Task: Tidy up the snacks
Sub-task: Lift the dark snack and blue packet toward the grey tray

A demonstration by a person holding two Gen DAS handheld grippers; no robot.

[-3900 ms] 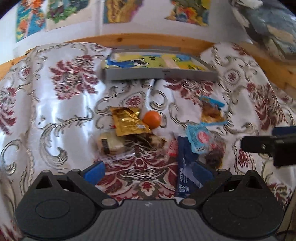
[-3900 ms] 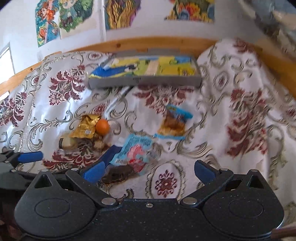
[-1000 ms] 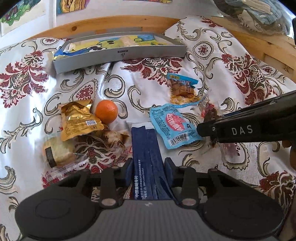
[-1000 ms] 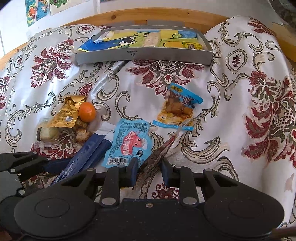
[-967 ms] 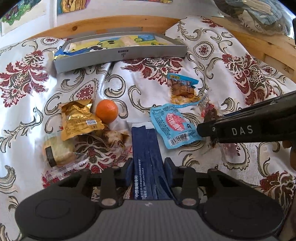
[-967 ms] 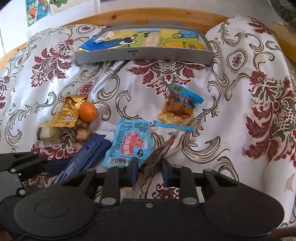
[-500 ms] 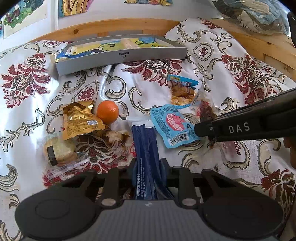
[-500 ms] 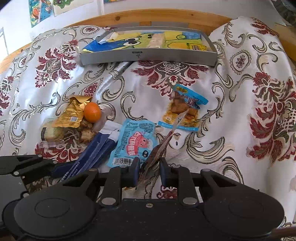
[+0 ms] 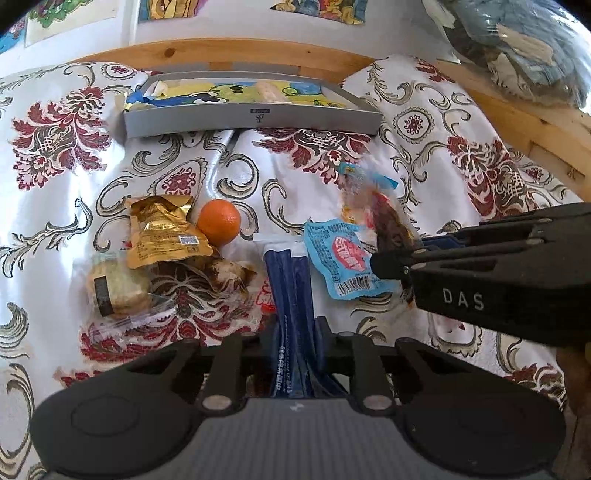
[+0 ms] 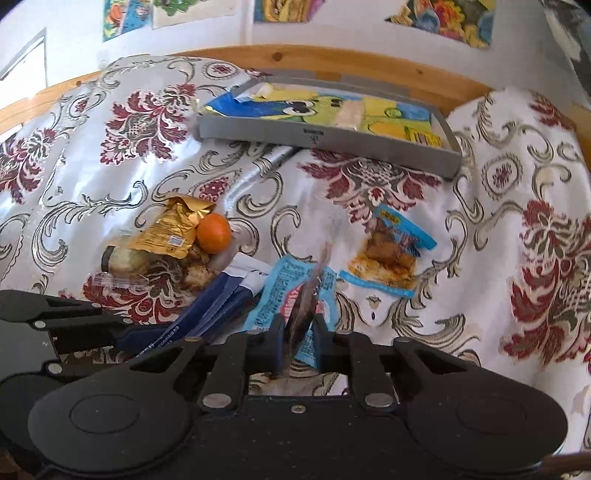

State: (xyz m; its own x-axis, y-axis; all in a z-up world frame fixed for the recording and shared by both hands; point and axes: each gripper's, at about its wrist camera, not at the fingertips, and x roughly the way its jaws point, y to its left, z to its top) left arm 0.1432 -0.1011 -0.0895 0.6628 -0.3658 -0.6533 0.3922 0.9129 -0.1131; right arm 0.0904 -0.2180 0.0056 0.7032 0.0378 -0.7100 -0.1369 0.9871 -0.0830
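Floral cloth (image 9: pixel 74 221), poster-hung wall (image 10: pixel 332 33)

Bare cloth (image 10: pixel 325 177) lies open toward the grey tray (image 10: pixel 332 142); snack packets (image 9: pixel 166 236) crowd the left.

Bright daylight in both views. Glare off the satin floral cloth (image 9: pixel 66 206), strongest on the left. Heavy fisheye bending, dark corners. Clear-wrapped snack (image 9: pixel 384 218) in the right tongs (image 10: pixel 298 332) motion-blurred; the rest sharp. Shadows soft.
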